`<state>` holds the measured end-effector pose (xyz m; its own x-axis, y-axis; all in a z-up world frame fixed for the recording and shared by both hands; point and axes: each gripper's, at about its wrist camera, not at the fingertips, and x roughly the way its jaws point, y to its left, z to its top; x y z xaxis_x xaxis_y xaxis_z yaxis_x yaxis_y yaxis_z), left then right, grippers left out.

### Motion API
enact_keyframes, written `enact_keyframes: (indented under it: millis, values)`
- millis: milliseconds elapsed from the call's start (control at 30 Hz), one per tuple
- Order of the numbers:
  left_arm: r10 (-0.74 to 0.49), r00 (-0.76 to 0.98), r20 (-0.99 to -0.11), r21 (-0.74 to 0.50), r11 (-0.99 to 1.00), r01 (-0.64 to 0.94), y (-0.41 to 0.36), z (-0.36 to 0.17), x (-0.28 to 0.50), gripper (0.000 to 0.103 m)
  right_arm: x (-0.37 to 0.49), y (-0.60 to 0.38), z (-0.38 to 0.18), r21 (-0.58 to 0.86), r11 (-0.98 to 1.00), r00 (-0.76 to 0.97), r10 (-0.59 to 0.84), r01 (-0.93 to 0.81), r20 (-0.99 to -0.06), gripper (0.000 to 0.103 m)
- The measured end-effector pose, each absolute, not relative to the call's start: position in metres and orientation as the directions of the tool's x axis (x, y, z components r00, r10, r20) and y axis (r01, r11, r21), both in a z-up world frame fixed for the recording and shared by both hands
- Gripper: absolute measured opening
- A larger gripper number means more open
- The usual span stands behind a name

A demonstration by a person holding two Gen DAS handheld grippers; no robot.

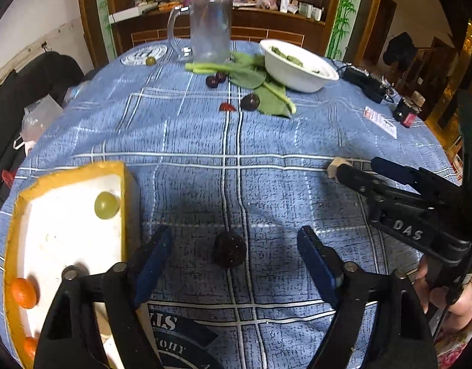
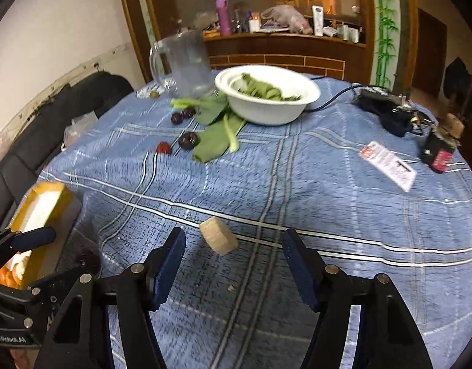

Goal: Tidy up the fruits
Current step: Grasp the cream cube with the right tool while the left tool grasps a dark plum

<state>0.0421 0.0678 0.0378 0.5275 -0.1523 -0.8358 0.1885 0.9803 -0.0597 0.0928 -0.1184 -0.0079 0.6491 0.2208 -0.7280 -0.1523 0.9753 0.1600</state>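
A dark plum (image 1: 229, 249) lies on the blue checked cloth between the fingers of my left gripper (image 1: 236, 261), which is open, its pads clear of the fruit. Left of it stands a yellow-rimmed tray (image 1: 76, 173) holding a green grape (image 1: 106, 205) and two small orange fruits (image 1: 23, 292). My right gripper (image 2: 236, 264) is open over the cloth, with a beige cylindrical piece (image 2: 219, 235) lying just ahead of its left finger, untouched. The left gripper (image 2: 66, 255) also shows at the left edge of the right wrist view, beside the tray (image 2: 48, 189).
Further back lie leafy greens (image 1: 251, 77), three dark plums (image 1: 249, 102), a red fruit piece (image 1: 226, 107), a white bowl (image 1: 300, 77) of greens and a glass jug (image 1: 209, 29). A card (image 2: 388, 166) and black devices (image 2: 386, 110) sit at the right edge. A dark seat stands left.
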Motion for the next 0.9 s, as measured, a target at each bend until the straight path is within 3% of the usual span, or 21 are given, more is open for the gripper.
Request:
enact_keyframes:
  millis: [133,200,267,333,367,433,533,900]
  values:
    - [-0.113,0.506,-0.855,-0.008,0.979,0.205,0.060,0.031,0.045,0.080,0.101,-0.106,-0.019,0.133,0.977,0.632,0.208,-0.164,-0.747,0.064]
    - [-0.096,0.492,-0.865,0.014,0.977,0.215,0.056,0.027,0.045,0.077,0.102,-0.101,-0.021,0.111,0.979,0.626,0.194,-0.170,-0.755,0.054]
    - [-0.072,0.474,-0.877,0.037,0.975,0.217,0.053,0.022,0.045,0.047,0.103,-0.099,-0.023,0.100,0.980,0.623,0.187,-0.172,-0.760,0.041]
    - [-0.049,0.448,-0.893,0.053,0.976,0.210,0.053,0.014,0.047,0.026,0.104,-0.098,-0.024,0.097,0.980,0.618,0.184,-0.172,-0.764,0.031]
    - [-0.038,0.457,-0.889,0.064,0.977,0.204,0.053,0.014,0.047,0.023,0.103,-0.098,-0.024,0.095,0.981,0.618,0.181,-0.170,-0.765,0.029]
    - [-0.054,0.458,-0.888,0.046,0.978,0.203,0.055,0.016,0.046,0.023,0.103,-0.100,-0.025,0.108,0.980,0.608,0.188,-0.167,-0.771,0.020]
    - [-0.080,0.473,-0.877,0.021,0.979,0.203,0.059,0.024,0.041,0.023,0.100,-0.106,-0.023,0.143,0.977,0.604,0.211,-0.159,-0.769,0.016]
    - [-0.235,0.536,-0.811,-0.167,0.971,0.173,0.093,0.065,0.000,0.023,0.066,-0.134,-0.003,0.375,0.918,0.591,0.376,-0.132,-0.713,0.016]
